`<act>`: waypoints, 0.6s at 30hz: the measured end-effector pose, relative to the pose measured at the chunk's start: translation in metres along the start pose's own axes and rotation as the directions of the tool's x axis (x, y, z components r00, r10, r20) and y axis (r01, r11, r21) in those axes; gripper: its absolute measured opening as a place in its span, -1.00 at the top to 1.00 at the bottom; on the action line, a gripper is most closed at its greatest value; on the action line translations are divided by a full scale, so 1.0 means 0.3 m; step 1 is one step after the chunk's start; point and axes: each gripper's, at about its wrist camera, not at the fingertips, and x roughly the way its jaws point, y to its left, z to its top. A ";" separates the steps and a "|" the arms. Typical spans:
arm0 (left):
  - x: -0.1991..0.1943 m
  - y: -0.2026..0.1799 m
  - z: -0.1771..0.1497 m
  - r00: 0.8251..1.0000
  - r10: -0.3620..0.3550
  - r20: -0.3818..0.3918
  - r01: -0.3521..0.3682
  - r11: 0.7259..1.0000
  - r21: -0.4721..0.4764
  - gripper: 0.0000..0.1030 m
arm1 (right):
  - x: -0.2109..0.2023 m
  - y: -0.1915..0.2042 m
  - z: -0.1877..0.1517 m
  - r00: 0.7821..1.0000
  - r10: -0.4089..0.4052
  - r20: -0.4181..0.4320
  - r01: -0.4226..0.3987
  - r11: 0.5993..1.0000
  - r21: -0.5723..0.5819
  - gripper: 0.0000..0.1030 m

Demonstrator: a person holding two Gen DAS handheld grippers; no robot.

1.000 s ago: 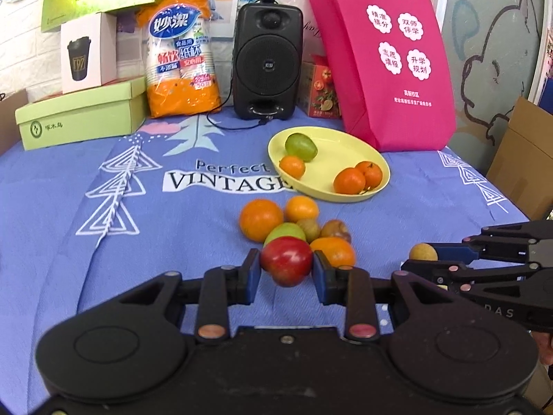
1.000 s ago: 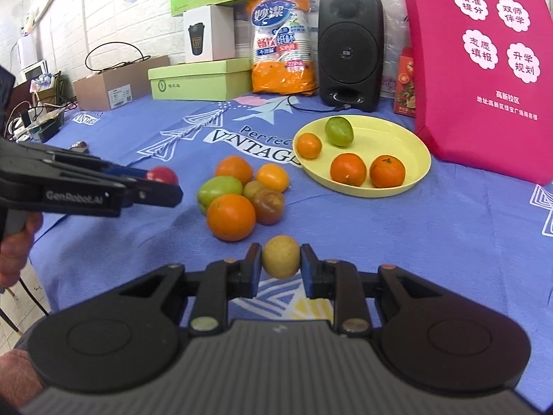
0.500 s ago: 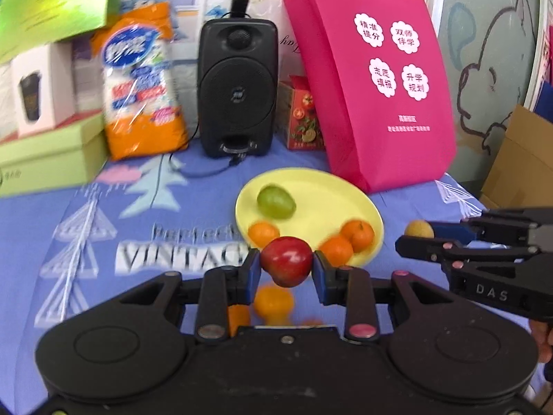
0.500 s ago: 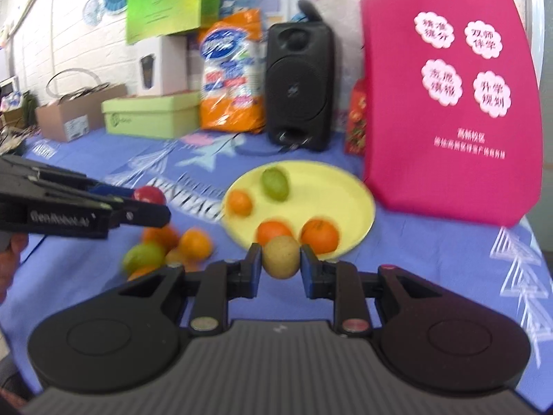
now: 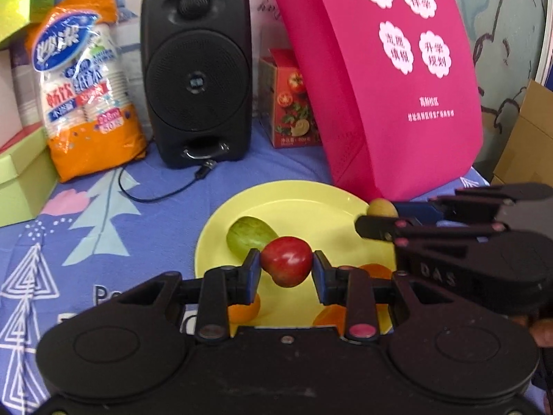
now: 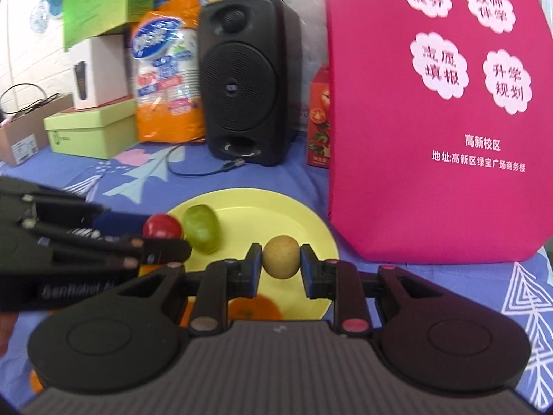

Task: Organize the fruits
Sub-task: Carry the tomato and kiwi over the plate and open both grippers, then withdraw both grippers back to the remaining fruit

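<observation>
One blue printed tablecloth (image 5: 90, 207) is seen under everything, with one pink bag (image 5: 387, 79) standing upright just behind the right rim of one yellow plate (image 5: 311, 207). One black speaker (image 5: 197, 69) and one orange packet of paper cups (image 5: 86, 93) are set well behind the plate. Bare plate surface is left open in the middle and towards the back rim. Two grippers are counted, both held over the plate. By the left gripper (image 5: 286, 269) one red fruit (image 5: 286, 265) is pinched between the pads. By the right gripper (image 6: 280, 266) one tan round fruit (image 6: 280, 257) is clamped likewise. On the plate one green fruit (image 5: 250, 238) is lying at the left; two orange fruits (image 5: 243, 309) are partly hidden under the left gripper's fingers. The stacked boxes (image 6: 93, 128) at far left are shown fully only in the right wrist view.
</observation>
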 end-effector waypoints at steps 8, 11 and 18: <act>0.051 0.016 -0.015 1.000 0.018 -0.024 -0.018 1.000 -0.021 0.13 | 0.072 -0.006 -0.003 0.999 -0.013 -0.029 0.013 1.000 0.006 0.52; 0.021 0.016 -0.009 0.999 0.035 -0.002 -0.035 0.999 -0.011 -0.08 | 0.065 -0.009 -0.004 1.000 -0.022 -0.023 0.022 1.000 0.010 0.38; -0.165 0.065 -0.018 0.997 0.028 0.075 -0.024 0.999 -0.048 -0.08 | -0.076 -0.020 -0.007 0.999 -0.017 0.042 0.017 1.000 0.004 0.38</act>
